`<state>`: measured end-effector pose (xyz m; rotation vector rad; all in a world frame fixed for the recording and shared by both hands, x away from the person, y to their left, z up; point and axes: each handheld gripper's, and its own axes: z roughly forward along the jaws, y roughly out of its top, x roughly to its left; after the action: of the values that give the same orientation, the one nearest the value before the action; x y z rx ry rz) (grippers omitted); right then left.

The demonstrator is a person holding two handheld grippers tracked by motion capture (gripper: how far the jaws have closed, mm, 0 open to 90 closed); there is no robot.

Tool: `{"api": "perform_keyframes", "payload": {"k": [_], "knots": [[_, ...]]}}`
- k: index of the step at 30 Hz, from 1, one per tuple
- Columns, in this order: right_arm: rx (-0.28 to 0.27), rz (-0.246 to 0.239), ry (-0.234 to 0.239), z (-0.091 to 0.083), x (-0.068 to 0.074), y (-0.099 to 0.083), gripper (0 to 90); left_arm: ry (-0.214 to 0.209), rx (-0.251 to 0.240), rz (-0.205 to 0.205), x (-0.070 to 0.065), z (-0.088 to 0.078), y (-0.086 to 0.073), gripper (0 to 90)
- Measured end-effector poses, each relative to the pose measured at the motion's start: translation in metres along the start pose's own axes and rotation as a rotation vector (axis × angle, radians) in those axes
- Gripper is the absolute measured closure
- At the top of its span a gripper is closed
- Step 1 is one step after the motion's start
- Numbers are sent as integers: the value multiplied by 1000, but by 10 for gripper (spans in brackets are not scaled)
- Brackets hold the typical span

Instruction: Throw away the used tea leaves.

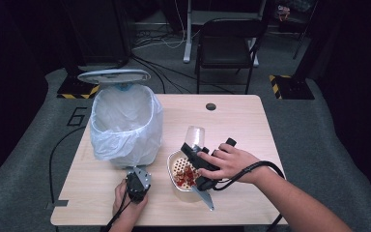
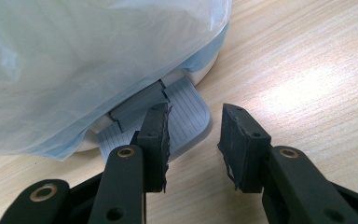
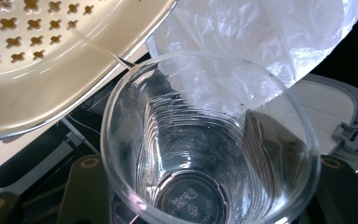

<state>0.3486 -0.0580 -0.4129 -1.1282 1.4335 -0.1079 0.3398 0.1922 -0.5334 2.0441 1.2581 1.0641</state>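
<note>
Dark curtains and a black chair (image 1: 228,41) frame a pale wooden table (image 1: 241,121), where a person works with a handheld gripper in each hand. At the table's left stands a small pedal bin (image 1: 125,125) lined with a translucent plastic bag (image 2: 88,60), its grey lid (image 1: 114,76) raised. The left gripper (image 1: 137,182) rests low on the tabletop just in front of the bin; in the left gripper view its two black jaws stand apart with nothing between them, the left jaw close over the bin's ribbed foot pedal (image 2: 186,119), though whether it presses the pedal cannot be told. The right gripper (image 1: 198,153) grasps a clear plastic cup (image 1: 195,135) around its body, the cup tipped on its side with its mouth toward the bin. In the right gripper view the cup (image 3: 209,140) looks empty, and its rim sits right at the edge of a cream perforated strainer bowl (image 3: 51,60). Seen from above, that bowl (image 1: 174,162) lies beside the bin under the right hand (image 1: 227,162) and holds red pieces (image 1: 187,177).
</note>
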Motion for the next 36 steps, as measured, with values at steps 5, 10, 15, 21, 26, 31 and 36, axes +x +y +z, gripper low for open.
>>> {"api": "perform_keyframes", "payload": {"k": [5,10,15,21,26,31,36], "knots": [[8,-27,-6,0,1,0,409,0,0,1,0,0,0,622],[15,-38,-5,0,0,0,408,0,0,1,0,0,0,622],[10,-41,-7,0,-1,2,408,0,0,0,0,0,0,622],[17,-34,-10,0,-2,1,407,1,0,2,0,0,0,622],[12,-23,-11,-2,-2,1,407,1,0,2,0,0,0,622],[15,-20,-16,-2,-2,1,407,1,1,2,0,0,0,622],[8,-25,-24,-1,-3,2,406,2,1,1,0,0,0,622]]}}
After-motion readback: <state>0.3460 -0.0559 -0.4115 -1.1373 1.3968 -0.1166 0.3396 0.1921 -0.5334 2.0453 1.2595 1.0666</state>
